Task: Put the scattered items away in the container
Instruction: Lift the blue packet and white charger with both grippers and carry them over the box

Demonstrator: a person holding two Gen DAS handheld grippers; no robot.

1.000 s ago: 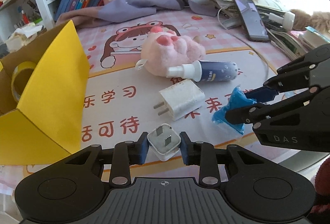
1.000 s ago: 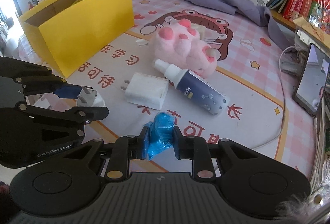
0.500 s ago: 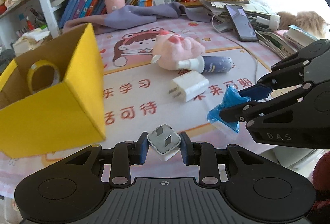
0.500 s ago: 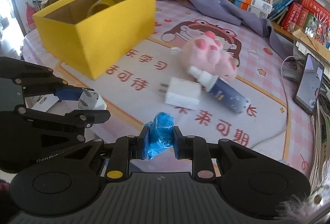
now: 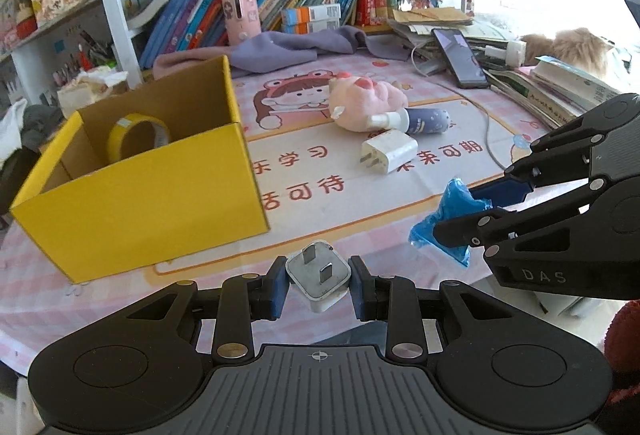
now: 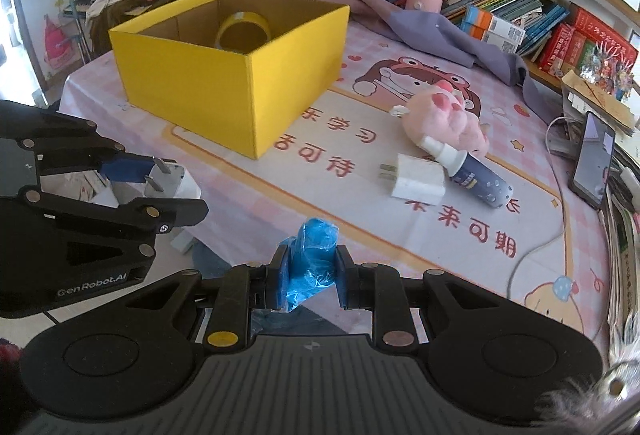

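I'm pinching a glossy white plastic plug [image 5: 318, 273] with metal prongs and a crinkly blue plastic bag [image 6: 312, 259]. I'm facing a matt yellow cardboard box [image 6: 200, 75] and fuzzy pink plush [image 6: 448, 119].

The open yellow box [image 6: 240, 75] holds a yellow tape roll [image 6: 244, 31]. Right of it lie a white charger [image 6: 416, 181], a spray bottle [image 6: 472, 175] and what looks like a pink plush paw [image 6: 444, 119].

Beyond the jaws, a counter [image 5: 360, 195] under a pink cartoon cloth meets white bookshelves [image 5: 280, 7] packed with books; bright daylight enters at the far right
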